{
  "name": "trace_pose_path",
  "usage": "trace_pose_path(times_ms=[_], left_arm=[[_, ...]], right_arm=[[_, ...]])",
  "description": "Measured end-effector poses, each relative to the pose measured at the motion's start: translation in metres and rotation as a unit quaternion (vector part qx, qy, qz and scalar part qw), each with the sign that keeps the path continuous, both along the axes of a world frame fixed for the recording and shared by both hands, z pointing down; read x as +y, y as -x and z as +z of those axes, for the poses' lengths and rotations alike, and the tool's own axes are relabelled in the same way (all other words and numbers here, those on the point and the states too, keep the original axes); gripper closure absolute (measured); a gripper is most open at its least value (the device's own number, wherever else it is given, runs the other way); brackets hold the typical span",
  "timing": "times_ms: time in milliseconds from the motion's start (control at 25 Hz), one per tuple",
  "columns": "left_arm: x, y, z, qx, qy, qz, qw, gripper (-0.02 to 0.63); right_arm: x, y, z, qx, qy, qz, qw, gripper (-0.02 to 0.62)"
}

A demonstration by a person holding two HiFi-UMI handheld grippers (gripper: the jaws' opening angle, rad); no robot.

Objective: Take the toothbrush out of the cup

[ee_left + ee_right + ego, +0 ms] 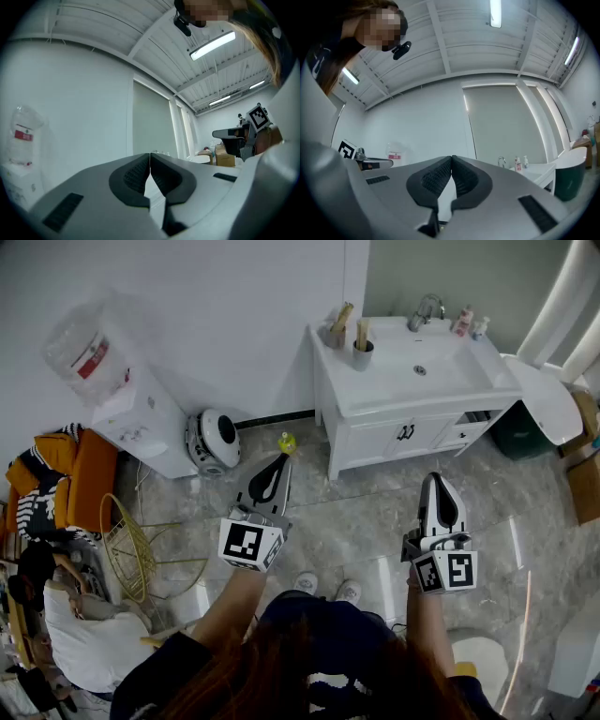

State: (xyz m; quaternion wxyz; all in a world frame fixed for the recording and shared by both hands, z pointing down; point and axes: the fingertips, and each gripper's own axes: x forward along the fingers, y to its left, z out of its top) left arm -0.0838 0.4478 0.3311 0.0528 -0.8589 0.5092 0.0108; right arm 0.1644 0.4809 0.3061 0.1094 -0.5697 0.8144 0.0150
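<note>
A dark cup stands on the back left of the white washstand, with a light-handled toothbrush upright in it. Both grippers hang over the floor well short of the washstand. My left gripper is shut and empty, its pads meeting in its own view. My right gripper is likewise shut with nothing in it, and its pads touch. The cup does not show in either gripper view.
A second holder stands next to the cup. A faucet and bottles are by the basin. On the floor are a water dispenser, a round fan, a yellow toy, a wire chair and a green bin.
</note>
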Motion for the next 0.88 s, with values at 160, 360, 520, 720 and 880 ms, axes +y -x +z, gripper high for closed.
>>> trace_pose_path(times_ms=[160,360,520,720,880], left_arm=[[-0.004,0.006,-0.005,0.005,-0.004,0.008,0.9999,0.584],[-0.01,0.013,-0.004,0.01,-0.005,0.016,0.9998,0.584],[-0.016,0.029,-0.002,0.019,-0.002,0.014,0.9997,0.584],[-0.027,0.046,-0.004,0.022,-0.007,0.025,0.9994,0.584],[-0.038,0.059,-0.001,0.02,-0.002,0.037,0.9991,0.584]], right_arm=[[0.0,0.015,-0.007,0.001,-0.009,-0.002,1.0,0.581],[-0.002,0.026,-0.01,-0.004,-0.018,-0.007,1.0,0.581],[-0.006,0.036,-0.014,-0.034,-0.021,-0.011,0.999,0.581],[-0.018,0.058,-0.013,-0.03,-0.019,-0.006,0.999,0.581],[-0.03,0.072,-0.01,-0.038,-0.017,0.004,0.999,0.581]])
